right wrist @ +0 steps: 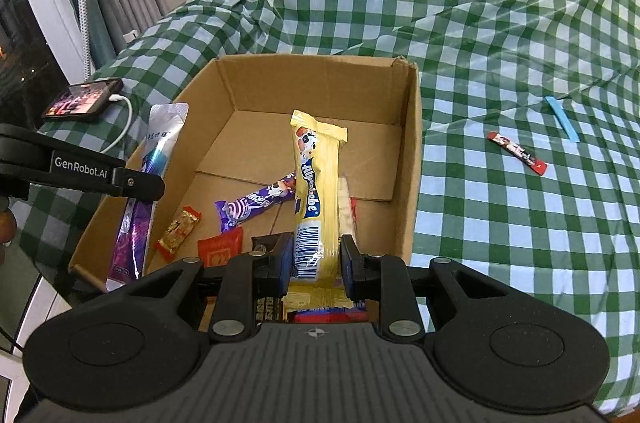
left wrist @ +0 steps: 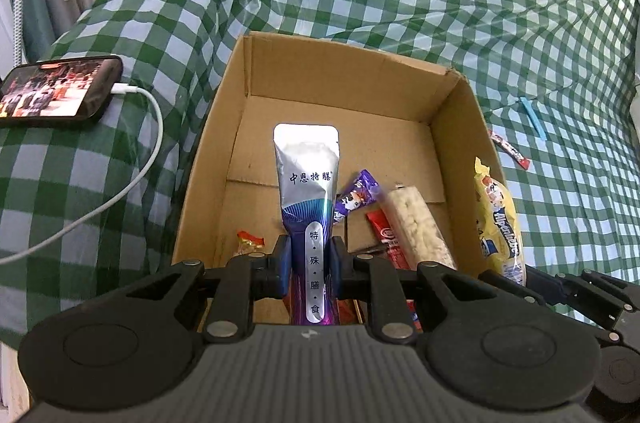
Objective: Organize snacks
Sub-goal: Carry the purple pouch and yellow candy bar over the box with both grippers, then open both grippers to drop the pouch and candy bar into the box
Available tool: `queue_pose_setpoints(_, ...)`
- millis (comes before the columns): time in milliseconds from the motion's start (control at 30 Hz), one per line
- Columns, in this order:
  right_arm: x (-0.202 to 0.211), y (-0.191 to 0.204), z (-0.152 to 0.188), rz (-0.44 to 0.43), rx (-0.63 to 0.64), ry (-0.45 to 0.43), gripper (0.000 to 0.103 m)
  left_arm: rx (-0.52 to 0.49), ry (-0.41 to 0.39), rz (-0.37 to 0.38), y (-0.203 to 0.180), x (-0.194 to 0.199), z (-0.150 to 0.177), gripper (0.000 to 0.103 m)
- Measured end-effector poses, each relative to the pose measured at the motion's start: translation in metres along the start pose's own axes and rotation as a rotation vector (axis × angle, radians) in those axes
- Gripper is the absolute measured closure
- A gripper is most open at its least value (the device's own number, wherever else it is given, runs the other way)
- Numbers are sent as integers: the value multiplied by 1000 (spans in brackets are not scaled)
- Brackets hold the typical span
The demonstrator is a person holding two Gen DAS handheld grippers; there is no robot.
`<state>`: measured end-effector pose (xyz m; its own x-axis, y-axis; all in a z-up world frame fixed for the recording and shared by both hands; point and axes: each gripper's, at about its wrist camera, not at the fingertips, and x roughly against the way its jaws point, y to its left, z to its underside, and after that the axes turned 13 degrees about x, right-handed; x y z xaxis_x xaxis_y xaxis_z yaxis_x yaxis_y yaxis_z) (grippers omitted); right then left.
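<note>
Tongs come first, both loaded: the left tongs [left wrist: 307, 255] are clamped on a tall silver-and-purple foil pouch with Chinese print [left wrist: 307, 183], held upright above the near end of the open brown cardboard box [left wrist: 460, 127], and the right tongs [right wrist: 316, 259] are clamped on a long yellow Alpenliebe candy packet [right wrist: 316, 183], also upright over the box's near right part. Below them, on the box floor, lie a purple candy stick [right wrist: 256, 203], a small red-and-gold sweet [right wrist: 178, 229], a flat red packet [right wrist: 220, 247] and a pale puffed-rice bar in clear wrap [left wrist: 416, 223].

The step in hand looks like delivery: both snacks hang over the box, not yet set down. The next move probably calls for lowering each into free floor towards the far half, then letting the tongs part, one at a time so the packets do not tangle.

Farther out, on the green-and-white checked cloth [right wrist: 500, 23] right of the box, a small red snack stick [right wrist: 516, 153] and a thin blue strip [right wrist: 563, 119] lie well apart from it; the red stick likely wants fetching afterwards. A black phone on a white cable [left wrist: 60, 91] sits left.
</note>
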<state>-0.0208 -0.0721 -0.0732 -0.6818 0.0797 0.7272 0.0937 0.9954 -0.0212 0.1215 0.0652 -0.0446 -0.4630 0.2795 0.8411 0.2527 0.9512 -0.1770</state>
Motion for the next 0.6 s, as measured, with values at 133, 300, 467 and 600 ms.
queue_pose_setpoints(133, -14, -1, -3, -6, 2, 12, 77, -5, 10, -6, -1, -12, -5, 81)
queue_pose_setpoints(300, -27, 0, -6, -10, 3, 23, 77, -12, 7, -31, -4, -29, -12, 80)
queue_pose_setpoints(467, -36, -2, -10, -15, 1, 29, 71, -26, 13, -53, -5, -37, -19, 15)
queue_pose_setpoints(600, -33, -5, -14, -18, -55, 32, 29, -3, -58, -83, 2, -21, -13, 0)
